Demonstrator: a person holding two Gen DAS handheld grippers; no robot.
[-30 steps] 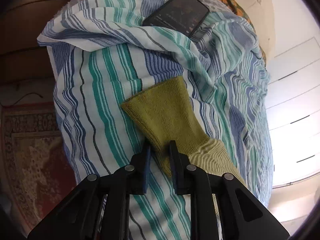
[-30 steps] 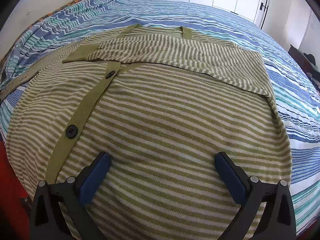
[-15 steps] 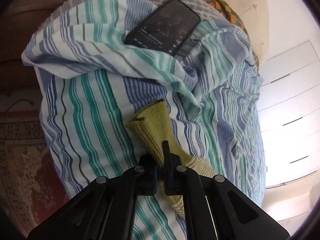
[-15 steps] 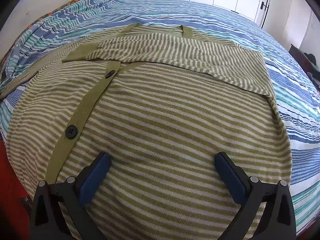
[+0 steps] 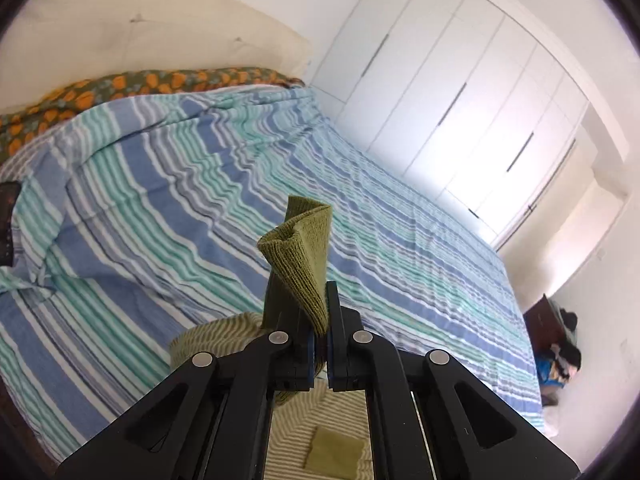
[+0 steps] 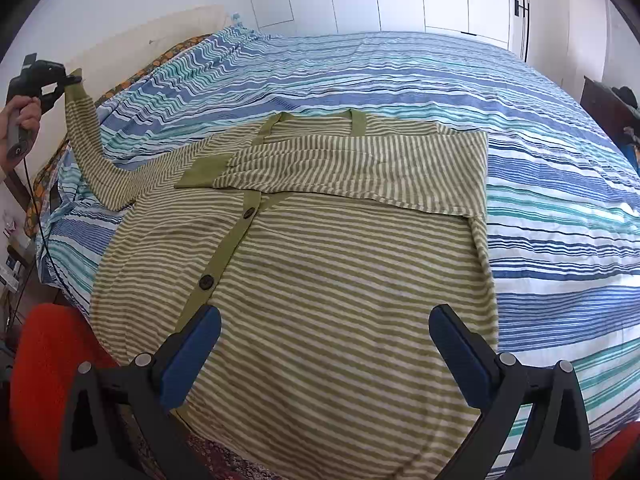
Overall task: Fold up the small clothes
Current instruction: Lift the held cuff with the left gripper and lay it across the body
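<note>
A bedroom in a home.

A wide bed under a blue, teal and white striped sheet fills most of both views, with a cream padded headboard against the wall and an orange-flowered cloth tucked along its top edge. White floor-to-ceiling wardrobe doors with slim handles line the far wall, and a patterned rug shows on the floor by the bed.

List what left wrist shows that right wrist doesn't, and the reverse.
Left wrist only: a close look at the left gripper shut on the olive cuff.

Right wrist only: the whole striped cardigan, its buttons, the open right gripper and the hand holding the left gripper.

Both: the striped bedsheet, the white wardrobe doors.
</note>
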